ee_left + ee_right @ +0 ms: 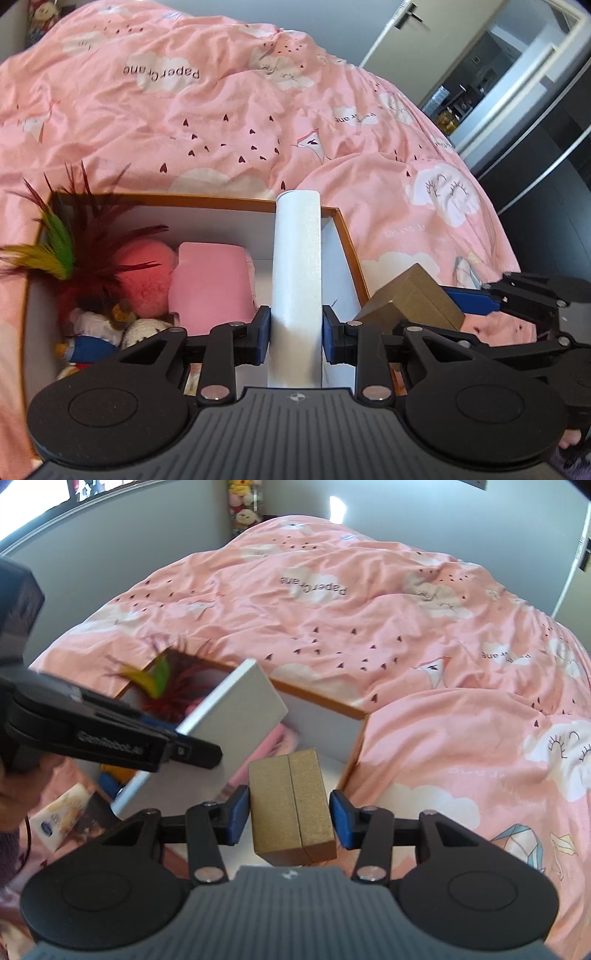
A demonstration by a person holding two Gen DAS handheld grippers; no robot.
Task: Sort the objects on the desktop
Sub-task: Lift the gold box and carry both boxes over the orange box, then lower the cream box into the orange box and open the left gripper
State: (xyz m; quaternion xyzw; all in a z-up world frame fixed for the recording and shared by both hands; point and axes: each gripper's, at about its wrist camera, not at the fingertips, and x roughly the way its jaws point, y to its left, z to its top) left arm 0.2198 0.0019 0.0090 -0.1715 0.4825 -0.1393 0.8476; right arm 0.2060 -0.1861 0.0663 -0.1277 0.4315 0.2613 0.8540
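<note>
My left gripper (295, 338) is shut on a flat white box (297, 280), held edge-on over the open orange-rimmed storage box (347, 236). In the right wrist view the same white box (236, 723) tilts above the storage box (325, 701), with the left gripper (199, 751) on it. My right gripper (290, 818) holds a gold box (291, 805) between its blue pads over the storage box's right part; the left pad touches it, and a small gap shows at the right pad. The gold box (410, 299) and right gripper (476, 301) show at right in the left wrist view.
The storage box holds a feather toy (74, 243), a pink plush ball (144, 277), a pink case (210, 280) and small toys (92, 343). A pink quilt (369, 609) covers the bed all around. A snack packet (62, 812) lies at left. A doorway (517, 74) is at the right.
</note>
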